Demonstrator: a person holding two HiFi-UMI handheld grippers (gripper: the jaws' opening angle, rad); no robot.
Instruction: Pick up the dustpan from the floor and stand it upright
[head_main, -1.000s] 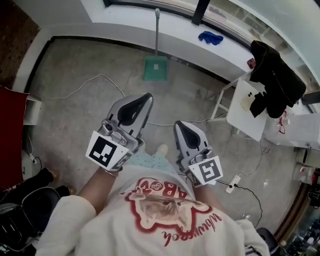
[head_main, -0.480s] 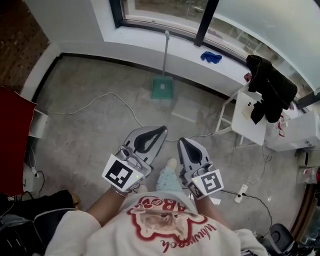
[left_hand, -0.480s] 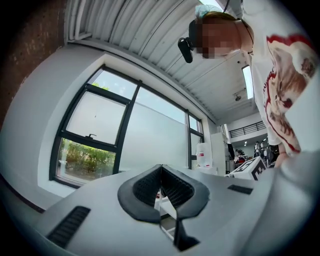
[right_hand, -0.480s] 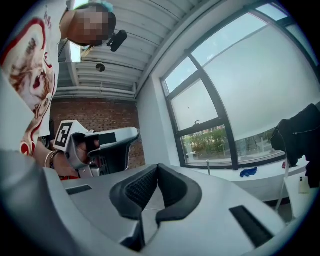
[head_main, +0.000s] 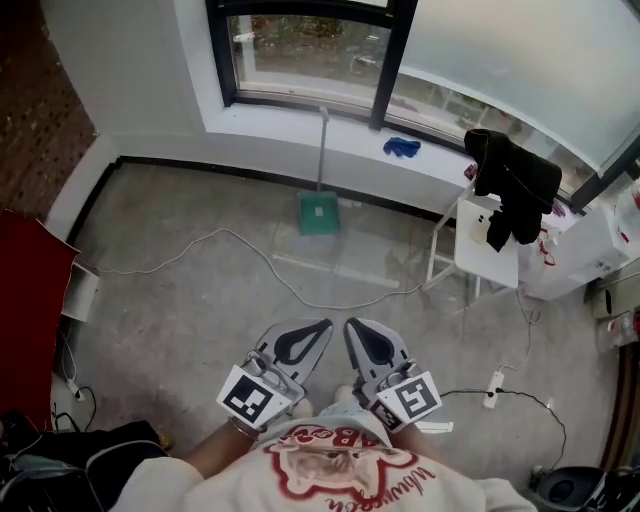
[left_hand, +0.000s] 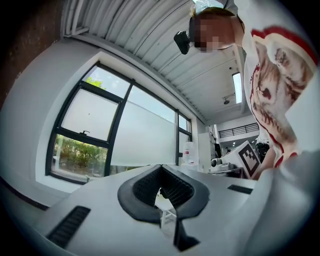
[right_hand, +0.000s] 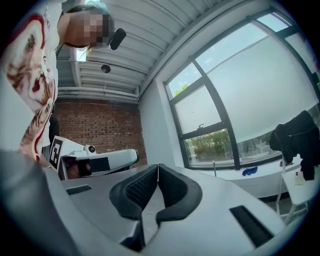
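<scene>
Far to the left of the green plastic dustpan (head_main: 318, 212), a dark red panel (head_main: 28, 290) sits at the edge of the room. A thin white cable (head_main: 205, 238) snakes over the grey concrete floor (head_main: 170, 300) between that panel and the pan.

Your left gripper (head_main: 321, 326) is well short of the dustpan, nearer to you and level with its left side. In the left gripper view its jaws meet at the tips, with nothing caught between them.

The dustpan rests on the floor at the foot of the white wall under the window. Its long grey handle (head_main: 321, 150) runs up toward the ledge, and neither gripper touches it. You cannot tell whether it stands free or leans on the wall.

Your right gripper (head_main: 352, 326) is just right of the dustpan's line and equally far from it, close beside the other gripper. Its jaws are pressed together and empty.

Up and right of the dustpan, a crumpled blue cloth (head_main: 402, 147) lies on the ledge. Further right stands a white chair (head_main: 487, 250) with a black jacket (head_main: 512, 178) draped over it.
</scene>
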